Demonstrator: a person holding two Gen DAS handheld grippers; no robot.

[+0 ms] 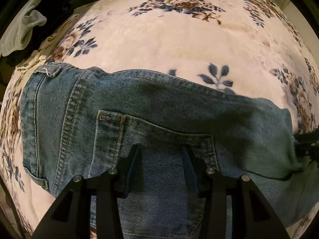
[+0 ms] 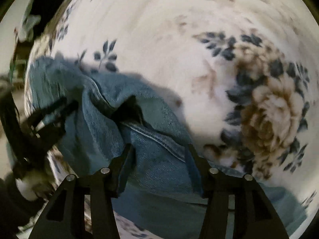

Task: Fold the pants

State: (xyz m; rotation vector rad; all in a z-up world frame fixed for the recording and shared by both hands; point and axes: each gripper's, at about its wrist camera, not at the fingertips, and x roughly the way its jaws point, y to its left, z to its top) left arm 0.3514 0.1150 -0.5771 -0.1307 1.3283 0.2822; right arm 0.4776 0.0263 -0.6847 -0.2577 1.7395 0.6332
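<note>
Blue denim jeans [image 1: 159,107] lie folded on a floral blanket [image 1: 169,45], waistband at the left, back pocket [image 1: 155,131] facing up. My left gripper [image 1: 161,149] is open, its fingers spread just above the back pocket, holding nothing. In the right wrist view the jeans' leg part [image 2: 139,131] lies rumpled with a seam showing. My right gripper [image 2: 159,149] is open over that denim, empty. The left gripper shows blurred at that view's left edge [image 2: 49,115]; the right gripper shows at the left view's right edge [image 1: 307,145].
The cream blanket with blue and brown flowers [image 2: 265,115] covers the bed. A grey-green garment [image 1: 26,25] and dark clothes [image 1: 57,4] lie at the far left corner. The bed's edge runs along the far right [image 1: 287,2].
</note>
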